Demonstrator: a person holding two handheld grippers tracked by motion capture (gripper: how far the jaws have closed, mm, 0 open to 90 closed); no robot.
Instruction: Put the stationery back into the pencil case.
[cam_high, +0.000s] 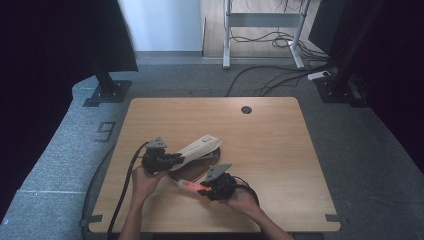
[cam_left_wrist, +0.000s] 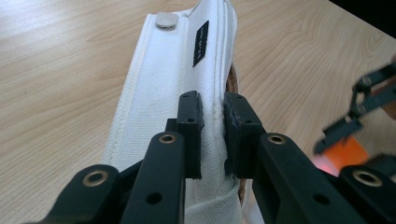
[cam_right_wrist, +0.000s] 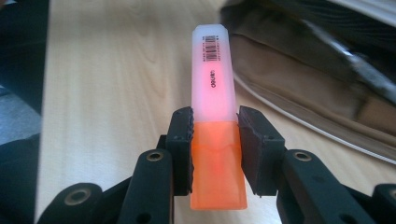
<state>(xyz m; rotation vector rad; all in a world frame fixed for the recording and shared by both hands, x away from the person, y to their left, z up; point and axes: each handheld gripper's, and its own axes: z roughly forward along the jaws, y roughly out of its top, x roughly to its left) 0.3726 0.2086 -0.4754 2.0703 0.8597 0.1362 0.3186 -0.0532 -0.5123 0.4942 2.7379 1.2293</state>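
Two tongs are working at one white case (cam_high: 199, 146) near the middle of the table (cam_high: 280, 150). The left tongs (cam_high: 172, 159) are clamping the edge of the case's upper flap; in the left gripper view the two black pads (cam_left_wrist: 190, 122) are pressing on the white cloth (cam_left_wrist: 154, 93) from both sides, and the flap is being held lifted and tilted, so the case is standing open. A metal snap (cam_left_wrist: 166, 19) and a small black label (cam_left_wrist: 200, 43) are showing on this flap. Under the flap the brown inside (cam_right_wrist: 299, 74) of the case is lying on the table.

The right tongs (cam_high: 200, 190) are clamped on a highlighter (cam_high: 189, 185). In the right gripper view the pads (cam_right_wrist: 181, 140) are gripping it where the orange body (cam_right_wrist: 217, 172) is meeting the pale cap (cam_right_wrist: 212, 70). The highlighter is pointing toward the open case, just beside its near edge, above the table.
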